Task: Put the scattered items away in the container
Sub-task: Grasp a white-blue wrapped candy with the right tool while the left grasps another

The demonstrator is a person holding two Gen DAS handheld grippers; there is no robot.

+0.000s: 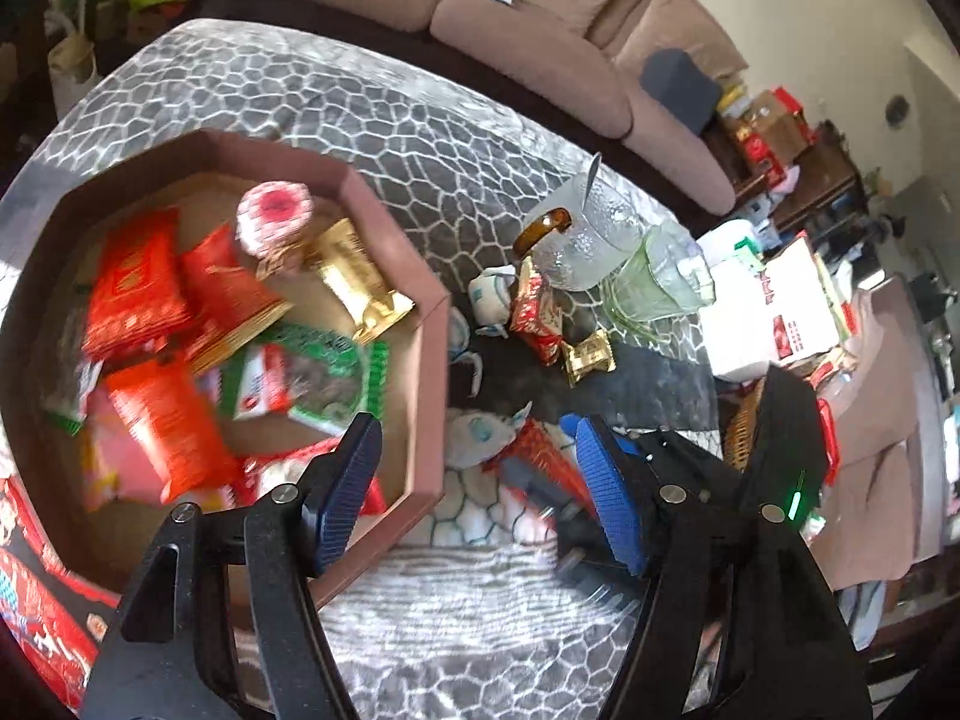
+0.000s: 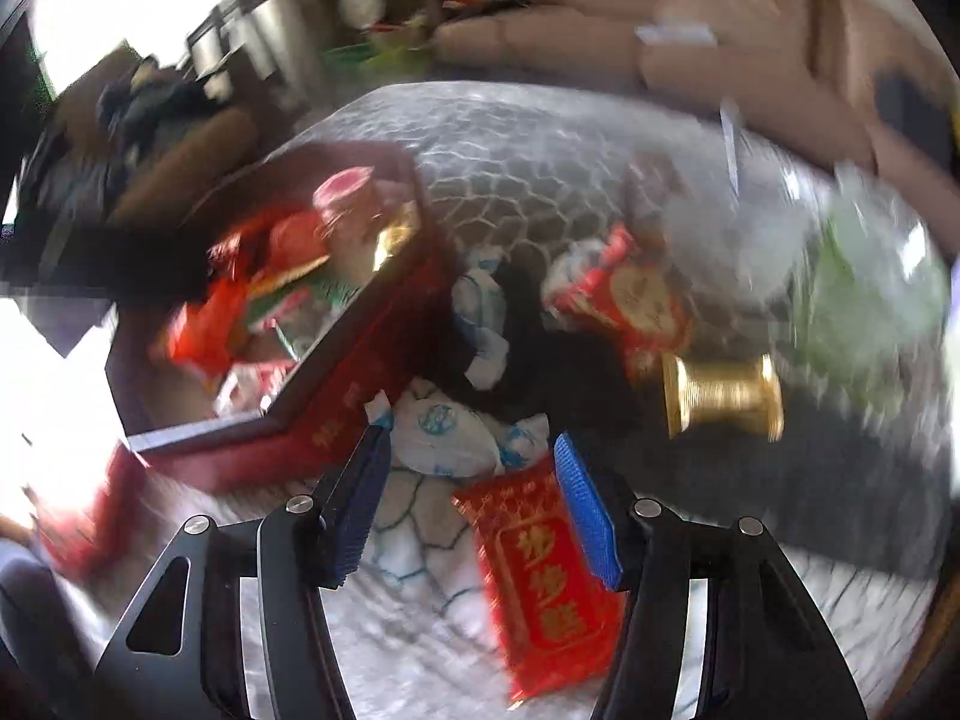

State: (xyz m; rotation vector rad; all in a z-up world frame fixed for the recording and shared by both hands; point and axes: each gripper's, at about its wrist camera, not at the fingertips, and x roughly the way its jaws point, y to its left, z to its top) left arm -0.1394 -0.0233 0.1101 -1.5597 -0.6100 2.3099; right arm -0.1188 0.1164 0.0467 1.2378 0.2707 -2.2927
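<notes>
An octagonal brown box (image 1: 384, 204) sits on the patterned table and holds several red, gold and green snack packets; it also shows in the right wrist view (image 2: 336, 414). My left gripper (image 1: 480, 480) is open and empty above the box's near right rim. My right gripper (image 2: 468, 498) is open, low over a white-blue wrapped candy (image 2: 444, 429) and a red packet with gold writing (image 2: 540, 576). A gold wrapped candy (image 2: 723, 396), a red-gold packet (image 2: 630, 294) and more white-blue candies (image 2: 480, 306) lie loose beside the box. The right gripper's body (image 1: 780, 450) shows in the left wrist view.
A clear glass mug (image 1: 588, 234) with an amber handle and a green glass cup (image 1: 654, 288) stand behind the loose sweets. A white box (image 1: 774, 306) sits at the table's right end. A beige sofa (image 1: 540, 18) runs along the far side.
</notes>
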